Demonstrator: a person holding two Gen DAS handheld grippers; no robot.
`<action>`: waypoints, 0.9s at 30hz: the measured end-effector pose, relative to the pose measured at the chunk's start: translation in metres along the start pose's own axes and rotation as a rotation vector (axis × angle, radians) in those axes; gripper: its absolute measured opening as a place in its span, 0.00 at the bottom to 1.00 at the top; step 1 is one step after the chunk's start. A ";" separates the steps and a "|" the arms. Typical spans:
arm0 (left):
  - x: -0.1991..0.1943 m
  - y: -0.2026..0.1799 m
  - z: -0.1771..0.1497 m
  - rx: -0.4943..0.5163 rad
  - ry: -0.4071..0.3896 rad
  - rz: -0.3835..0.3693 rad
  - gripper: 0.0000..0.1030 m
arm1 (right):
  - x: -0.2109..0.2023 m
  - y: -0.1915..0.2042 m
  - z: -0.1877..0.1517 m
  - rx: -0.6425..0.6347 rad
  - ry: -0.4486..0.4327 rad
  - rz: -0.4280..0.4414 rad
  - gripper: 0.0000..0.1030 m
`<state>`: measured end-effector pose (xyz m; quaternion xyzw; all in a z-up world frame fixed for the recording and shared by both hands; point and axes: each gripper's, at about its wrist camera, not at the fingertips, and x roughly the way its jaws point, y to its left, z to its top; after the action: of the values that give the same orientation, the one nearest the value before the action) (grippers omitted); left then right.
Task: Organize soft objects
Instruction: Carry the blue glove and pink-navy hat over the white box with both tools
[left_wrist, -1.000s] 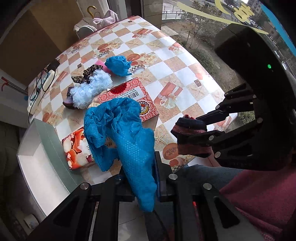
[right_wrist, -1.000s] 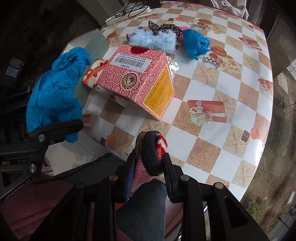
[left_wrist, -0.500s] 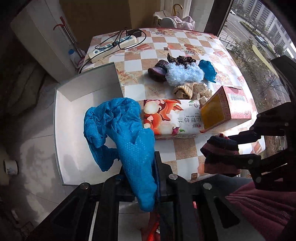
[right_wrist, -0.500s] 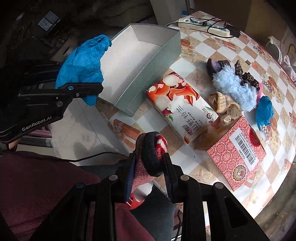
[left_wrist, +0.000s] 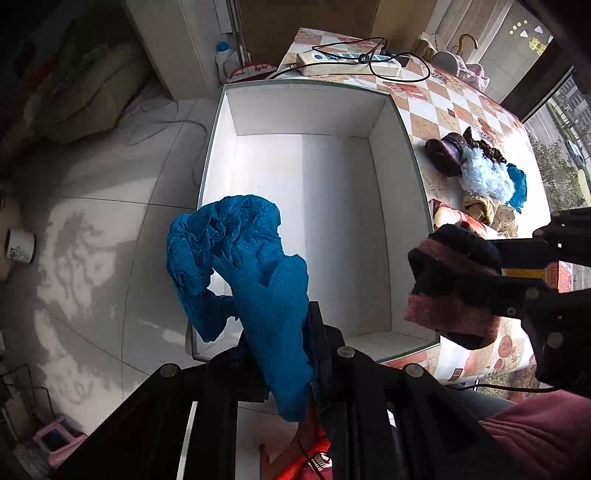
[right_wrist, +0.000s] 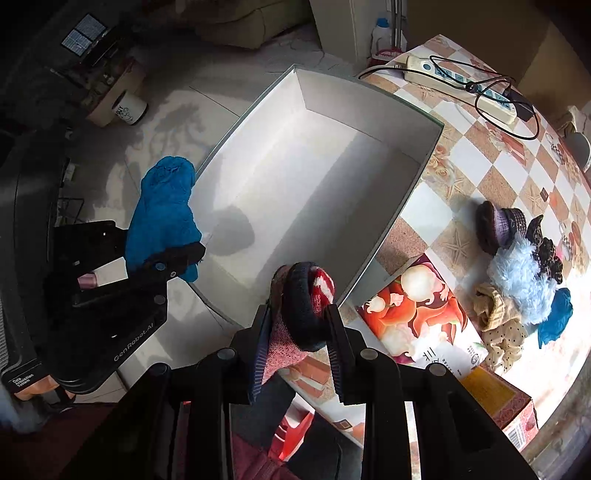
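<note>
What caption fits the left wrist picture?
Left gripper carries a blue glove over the empty white box.

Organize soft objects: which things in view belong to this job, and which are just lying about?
Part of the job:
- blue cloth, held by the left gripper
- red and dark sock, held by the right gripper
- white box, nothing in it
- pile of soft things on the table

Lying about:
- power strip
- tissue pack
- red carton
- mug on the floor
</note>
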<state>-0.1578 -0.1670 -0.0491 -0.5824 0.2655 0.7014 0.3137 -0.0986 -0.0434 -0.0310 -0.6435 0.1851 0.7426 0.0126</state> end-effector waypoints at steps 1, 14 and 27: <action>0.004 0.003 -0.001 -0.006 0.007 -0.002 0.17 | 0.003 0.001 0.005 0.008 0.006 -0.004 0.30; 0.034 0.008 0.012 0.027 0.068 -0.052 0.17 | 0.028 0.019 0.022 -0.032 0.089 -0.045 0.30; 0.044 0.010 0.014 0.031 0.098 -0.063 0.17 | 0.036 0.019 0.024 -0.024 0.117 -0.043 0.30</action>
<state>-0.1794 -0.1576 -0.0900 -0.6191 0.2728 0.6578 0.3310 -0.1326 -0.0615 -0.0583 -0.6897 0.1626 0.7055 0.0100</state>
